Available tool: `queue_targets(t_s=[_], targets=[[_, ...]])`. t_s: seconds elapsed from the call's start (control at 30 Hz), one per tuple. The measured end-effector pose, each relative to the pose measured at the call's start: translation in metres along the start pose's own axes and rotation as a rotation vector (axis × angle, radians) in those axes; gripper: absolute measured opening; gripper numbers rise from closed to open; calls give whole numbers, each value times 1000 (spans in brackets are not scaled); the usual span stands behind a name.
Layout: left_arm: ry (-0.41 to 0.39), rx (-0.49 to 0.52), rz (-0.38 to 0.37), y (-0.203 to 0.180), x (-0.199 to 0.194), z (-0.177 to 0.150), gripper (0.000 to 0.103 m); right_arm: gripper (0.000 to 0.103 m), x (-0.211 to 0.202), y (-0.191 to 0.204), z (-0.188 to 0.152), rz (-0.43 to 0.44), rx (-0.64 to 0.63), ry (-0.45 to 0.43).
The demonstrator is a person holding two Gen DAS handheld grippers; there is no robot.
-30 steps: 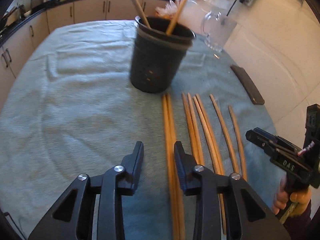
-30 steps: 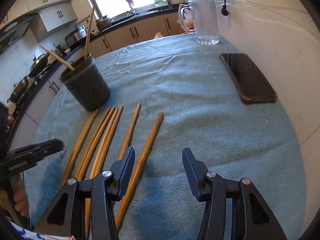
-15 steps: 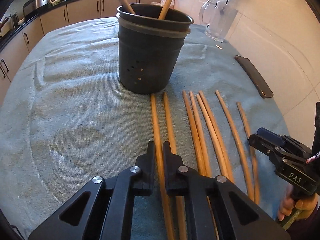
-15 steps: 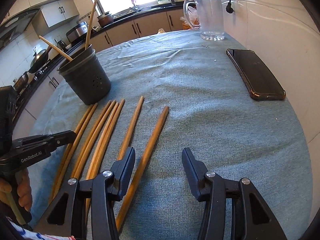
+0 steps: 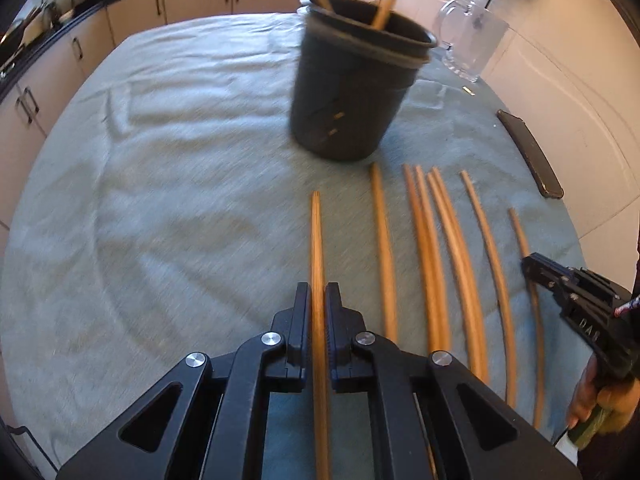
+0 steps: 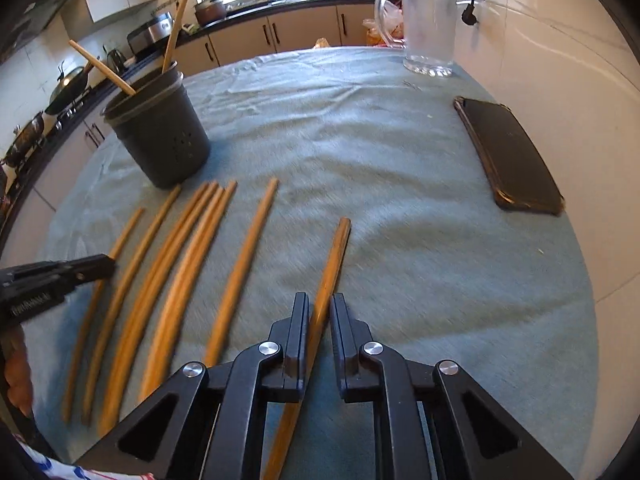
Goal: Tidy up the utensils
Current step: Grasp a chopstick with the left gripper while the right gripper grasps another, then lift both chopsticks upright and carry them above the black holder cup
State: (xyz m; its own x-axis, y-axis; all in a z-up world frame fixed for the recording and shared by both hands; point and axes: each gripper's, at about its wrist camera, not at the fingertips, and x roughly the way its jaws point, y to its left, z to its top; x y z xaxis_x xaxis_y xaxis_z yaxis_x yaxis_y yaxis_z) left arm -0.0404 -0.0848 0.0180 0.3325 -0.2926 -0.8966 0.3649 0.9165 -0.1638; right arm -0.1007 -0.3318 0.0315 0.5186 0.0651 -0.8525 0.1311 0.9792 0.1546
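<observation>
We have our left gripper [image 5: 318, 304] clamped on the leftmost chopstick [image 5: 317, 240] and our right gripper [image 6: 319, 312], jaws just closed, clamped on the rightmost chopstick [image 6: 334, 256].

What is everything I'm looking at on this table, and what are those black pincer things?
Chopsticks lying on the cloth: eight, light wooden brown, in a row in front of the holder; the two outermost are clamped.
Chopsticks in the holder: two, same wood, standing slanted.
Utensil holder: one, dark grey, perforated, far left on the cloth.
Cloth: one, pale blue-green, covering the table.
Phone: one, black, lying flat at the right.
Glass jug: one, clear, far end.
Left gripper: black, hand-held, shut on the leftmost chopstick.
Right gripper: black, hand-held, shut on the rightmost chopstick.
</observation>
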Motion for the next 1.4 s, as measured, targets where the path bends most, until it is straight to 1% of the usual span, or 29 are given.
queue_targets(t_s=[0.1, 0.27, 0.4, 0.57, 0.67, 0.7, 0.73, 0.8, 0.87, 0.97, 1.0, 1.03, 1.23, 1.27, 1.4], targets=[[27, 16, -4, 2, -2, -1, 7, 12, -3, -10, -3, 11, 3, 35], [61, 24, 8, -4, 6, 16, 7, 12, 0, -8, 4, -1, -26, 91], [54, 36, 21, -11, 15, 32, 7, 12, 7, -2, 15, -21, -51, 130], [40, 29, 15, -12, 19, 34, 7, 12, 19, 6, 32, -61, -89, 160], [15, 44, 19, -12, 18, 29, 7, 13, 24, 8, 39, -66, -88, 156], [1, 57, 26, -14, 17, 26, 6, 11, 24, 8, 39, -67, -85, 148], [-15, 74, 36, -16, 17, 23, 6, 11, 24, 10, 38, -75, -93, 135], [-32, 69, 41, -16, 16, 20, 6, 8, 20, 12, 33, -89, -110, 105], [-43, 53, 46, -13, 10, 18, 6, 7, 15, 7, 30, -47, -74, 80], [-106, 41, 38, -7, -19, 8, 6, 7, -8, 1, 29, -12, -27, 2], [-142, 39, 36, -7, -34, 6, 6, 7, -17, 0, 28, 7, -19, -27], [-166, 38, 31, -7, -44, 3, 6, 7, -32, -1, 27, 25, -10, -71], [-318, 38, -15, -14, -112, -17, 6, 7, -96, 7, 17, 73, -2, -243], [-338, 40, -20, -16, -119, -18, 6, 7, -104, 9, 15, 81, -3, -262], [-422, 57, -22, -23, -149, -36, 6, 7, -130, 22, 8, 113, -19, -330]])
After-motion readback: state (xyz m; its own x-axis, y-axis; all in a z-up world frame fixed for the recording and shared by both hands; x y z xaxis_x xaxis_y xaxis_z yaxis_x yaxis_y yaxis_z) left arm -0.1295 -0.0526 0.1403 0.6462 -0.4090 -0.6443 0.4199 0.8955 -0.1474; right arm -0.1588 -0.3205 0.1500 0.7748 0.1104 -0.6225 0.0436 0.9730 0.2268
